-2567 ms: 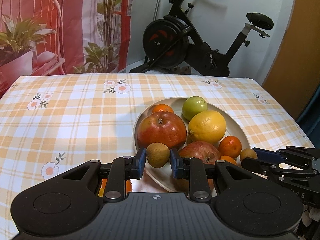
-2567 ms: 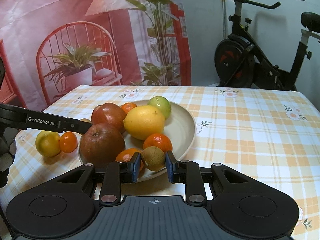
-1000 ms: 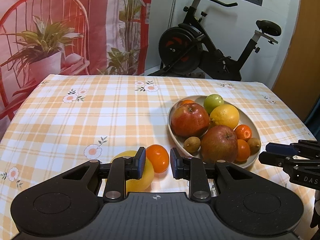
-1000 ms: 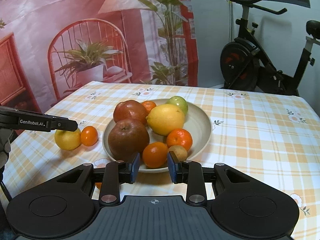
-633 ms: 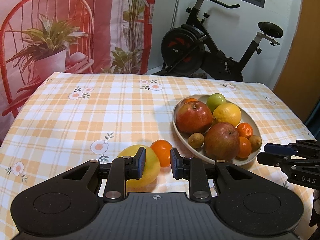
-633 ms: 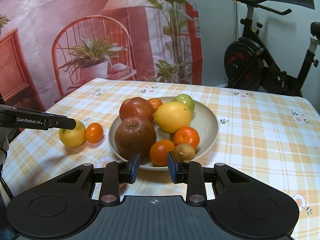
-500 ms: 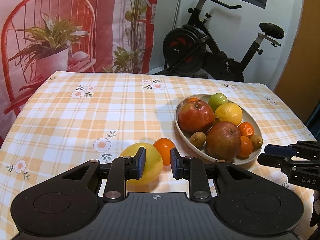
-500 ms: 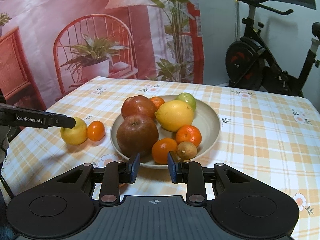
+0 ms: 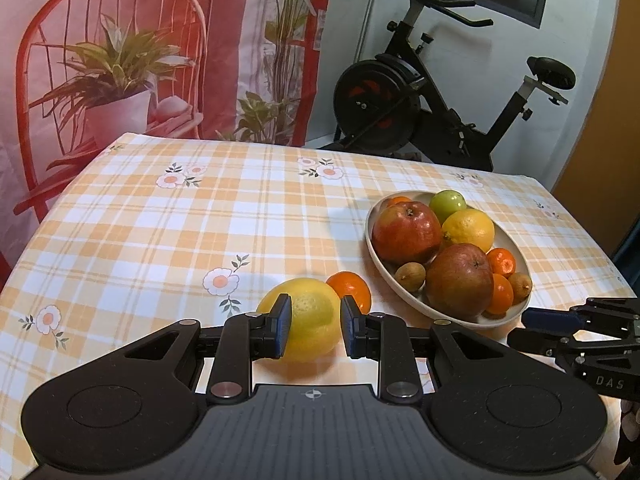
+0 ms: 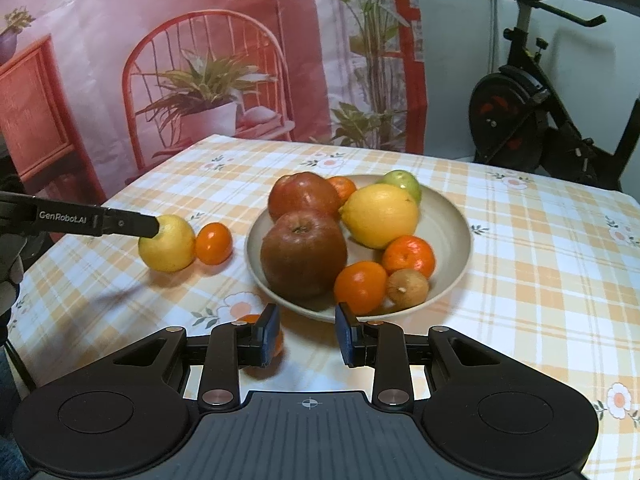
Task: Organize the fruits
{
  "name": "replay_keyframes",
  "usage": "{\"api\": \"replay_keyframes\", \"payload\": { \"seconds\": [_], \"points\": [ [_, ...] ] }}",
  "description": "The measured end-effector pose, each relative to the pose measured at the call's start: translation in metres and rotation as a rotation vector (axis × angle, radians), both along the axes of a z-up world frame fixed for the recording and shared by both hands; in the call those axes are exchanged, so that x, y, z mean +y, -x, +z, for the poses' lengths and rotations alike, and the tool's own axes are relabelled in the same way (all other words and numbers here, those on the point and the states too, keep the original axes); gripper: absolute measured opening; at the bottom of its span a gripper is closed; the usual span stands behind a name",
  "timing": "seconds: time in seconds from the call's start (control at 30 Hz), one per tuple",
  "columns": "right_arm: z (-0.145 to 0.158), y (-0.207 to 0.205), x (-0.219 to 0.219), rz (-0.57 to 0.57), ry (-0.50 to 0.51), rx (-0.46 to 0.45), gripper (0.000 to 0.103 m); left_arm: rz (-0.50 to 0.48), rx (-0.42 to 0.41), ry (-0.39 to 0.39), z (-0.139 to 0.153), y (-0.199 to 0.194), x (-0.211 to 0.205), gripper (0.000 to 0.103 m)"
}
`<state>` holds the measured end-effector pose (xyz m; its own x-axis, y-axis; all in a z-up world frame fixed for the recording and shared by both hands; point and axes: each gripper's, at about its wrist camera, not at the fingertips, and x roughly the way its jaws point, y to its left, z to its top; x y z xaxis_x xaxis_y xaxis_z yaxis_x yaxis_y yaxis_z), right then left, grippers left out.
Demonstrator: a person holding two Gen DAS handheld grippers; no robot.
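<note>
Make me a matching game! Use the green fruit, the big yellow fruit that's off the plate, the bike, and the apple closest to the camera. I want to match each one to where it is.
Things:
1. green fruit
2. loose yellow fruit
3. exercise bike
4. front apple

Places:
A. behind the table
B. near side of the plate
C. on the tablecloth, beside a small orange
D. far rim of the plate

Pairs: 1-D, 2-C, 3-A, 4-B

Tablecloth: matt checked cloth with printed flowers, covering the bench.
Bowl: smooth, pale, ceramic-looking, slight sheen.
Apples: glossy red skin.
Loose lemon: dimpled yellow peel.
Left gripper: matt, grainy black plastic, metal pivot pins.
</note>
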<state>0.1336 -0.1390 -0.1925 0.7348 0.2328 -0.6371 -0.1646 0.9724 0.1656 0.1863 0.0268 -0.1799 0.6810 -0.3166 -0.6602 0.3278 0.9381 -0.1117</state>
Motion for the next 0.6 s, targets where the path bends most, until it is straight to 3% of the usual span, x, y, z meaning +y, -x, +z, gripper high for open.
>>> {"api": "replay_keyframes", "payload": {
  "seconds": [0.6],
  "points": [
    [-0.006,-0.010,0.024,0.083,-0.019,0.046,0.033,0.001,0.002,0.020,0.000,0.003,0.005,0.028]
  ]
}}
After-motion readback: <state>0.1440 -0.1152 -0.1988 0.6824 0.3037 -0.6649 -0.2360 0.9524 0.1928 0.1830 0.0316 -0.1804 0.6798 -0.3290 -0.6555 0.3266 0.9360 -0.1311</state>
